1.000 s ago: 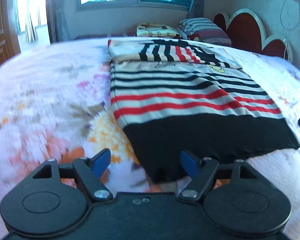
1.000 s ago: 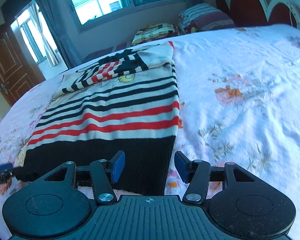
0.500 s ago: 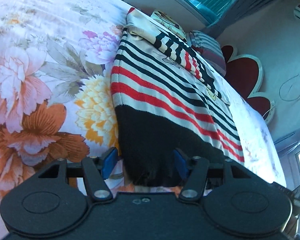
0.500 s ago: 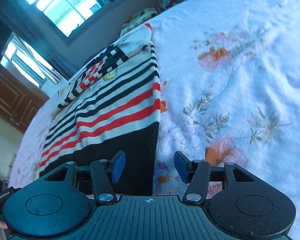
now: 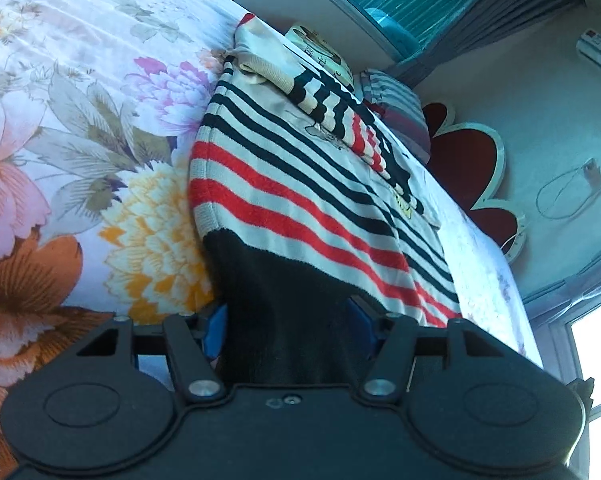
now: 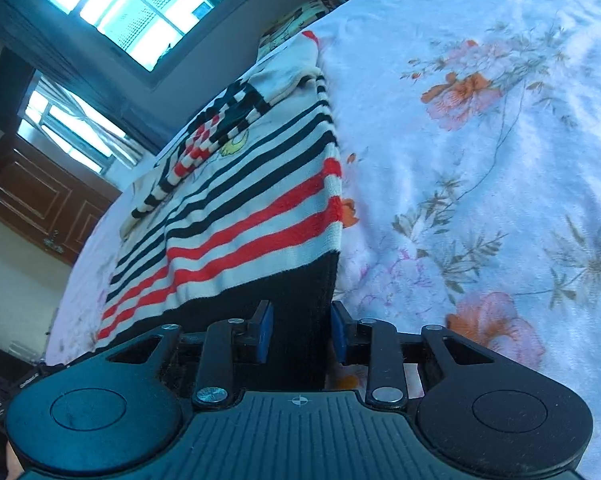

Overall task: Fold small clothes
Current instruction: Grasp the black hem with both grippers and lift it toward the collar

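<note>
A striped sweater (image 5: 300, 200) lies flat on the flowered bedspread (image 5: 60, 140), sleeves folded across its far end, its black hem band toward the near edge of the bed. The left gripper (image 5: 288, 328) straddles one near corner of the hem; black knit fills the gap between its blue pads (image 5: 216, 328), though whether they press it I cannot tell. The right gripper (image 6: 300, 330) has the other near corner between its jaws, which are closing on the fabric. Pillows (image 5: 396, 108) sit at the headboard (image 5: 476, 168) end.
</note>
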### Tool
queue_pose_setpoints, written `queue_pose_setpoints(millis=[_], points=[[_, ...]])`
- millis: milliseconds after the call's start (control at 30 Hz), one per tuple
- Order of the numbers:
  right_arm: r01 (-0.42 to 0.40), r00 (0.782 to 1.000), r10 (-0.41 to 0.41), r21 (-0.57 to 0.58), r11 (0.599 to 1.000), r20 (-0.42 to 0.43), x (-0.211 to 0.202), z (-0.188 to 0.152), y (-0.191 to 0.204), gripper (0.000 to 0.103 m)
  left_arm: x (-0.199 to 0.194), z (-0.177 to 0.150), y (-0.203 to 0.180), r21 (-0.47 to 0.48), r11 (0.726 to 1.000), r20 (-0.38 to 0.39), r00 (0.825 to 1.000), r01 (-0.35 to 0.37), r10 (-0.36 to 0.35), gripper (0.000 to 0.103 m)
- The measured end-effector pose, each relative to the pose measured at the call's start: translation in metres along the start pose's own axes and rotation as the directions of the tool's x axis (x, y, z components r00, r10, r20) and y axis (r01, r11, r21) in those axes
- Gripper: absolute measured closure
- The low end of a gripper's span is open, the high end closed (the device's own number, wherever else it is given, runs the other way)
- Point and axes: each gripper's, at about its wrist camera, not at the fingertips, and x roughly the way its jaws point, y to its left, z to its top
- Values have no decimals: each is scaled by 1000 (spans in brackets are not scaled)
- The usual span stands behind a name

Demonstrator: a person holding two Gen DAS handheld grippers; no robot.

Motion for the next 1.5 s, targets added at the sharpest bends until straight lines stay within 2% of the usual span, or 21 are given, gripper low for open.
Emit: queue_pose_setpoints(millis=[167,267,400,467,533,567,600,633,767,833,1000,1133,1167,1267,1333,1500], points=[[-54,998,55,33,998,-35,4,-2,-2,71,-3,-6,2,-14,999,4,1000,30,-30,46],[-83,995,86,69,994,-44,10,1,-3,71,2,-1,5,-58,997,4,998,58,-58,46],[-83,995,86,57,995,-52,14,1,3,71,7,-1,-1,-52,997,-2,999,54,-54,50],[-80,995,82,36,996,-60,12,-2,7,71,5,-5,-1,-52,998,-5,999,39,-39,62],[-73,995,74,25,997,-62,13,-4,9,72,4,-6,3,-52,998,-3,1000,30,-30,68],[-69,996,70,26,997,-61,14,-4,9,76,5,-5,6,-63,998,-4,1000,26,-26,75],[-59,996,61,29,998,-63,16,-4,10,92,6,-4,9,-77,997,-4,1000,20,-21,79],[-41,996,42,27,999,-72,20,-3,11,97,7,-2,12,-93,996,-5,1000,8,-8,88],[-13,998,11,-26,1000,-61,23,-3,20,97,7,-1,15,-104,995,-6,1000,-1,1,93],[-4,999,3,-48,999,-36,18,-3,24,98,3,-1,13,-88,996,3,1000,-12,13,95],[-50,997,54,-69,996,63,-16,7,30,98,-27,5,0,-26,999,89,996,32,-29,96],[-61,991,76,-133,989,109,-29,2,33,98,-33,3,-7,68,997,84,996,-43,37,96],[-35,994,49,-145,989,97,-23,-2,31,98,-27,2,-4,68,996,67,996,-60,55,96],[55,998,-56,-99,994,-14,9,-12,15,98,-7,-5,6,76,989,14,992,-123,122,96],[20,1000,-20,-31,999,4,7,-12,10,98,-8,-6,5,72,990,26,993,-118,116,96],[24,1000,-24,-53,998,-7,9,-10,12,98,-8,-5,5,85,989,25,993,-121,120,96]])
